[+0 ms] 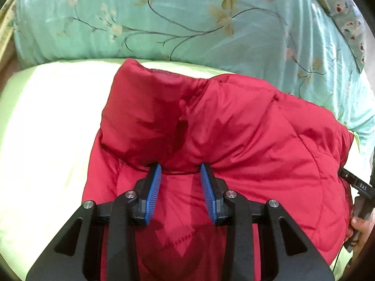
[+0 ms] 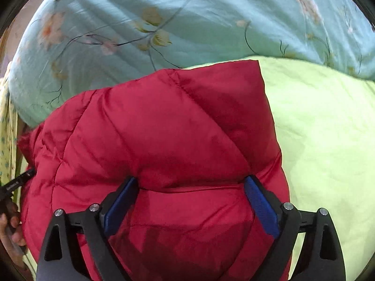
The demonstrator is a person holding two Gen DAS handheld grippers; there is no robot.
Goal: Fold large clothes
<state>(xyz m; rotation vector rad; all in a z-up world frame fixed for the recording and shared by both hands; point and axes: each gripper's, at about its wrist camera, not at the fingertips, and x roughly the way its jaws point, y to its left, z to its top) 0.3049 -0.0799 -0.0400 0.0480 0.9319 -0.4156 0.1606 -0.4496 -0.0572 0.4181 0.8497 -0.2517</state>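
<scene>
Green sheet (image 2: 328,140) bare beside jacket (image 2: 164,128)

We have two fisheye views, each looking forward and steeply down along a gripper's own fingers, close above the bed. In the left wrist view the left gripper (image 1: 180,171) fills the 6 o'clock edge, the red padded jacket (image 1: 234,135) lies just beyond it, the pale green sheet (image 1: 46,128) spreads toward 9 o'clock, and the floral teal quilt (image 1: 164,16) arcs across 12 o'clock. The right wrist view sits equally near, with the right gripper (image 2: 192,182) at 6 o'clock and the sheet toward 3 o'clock. We see jacket, sheet and quilt in both. Each view catches the other device at its edge: at 4 o'clock on the left, 8 o'clock on the right.
</scene>
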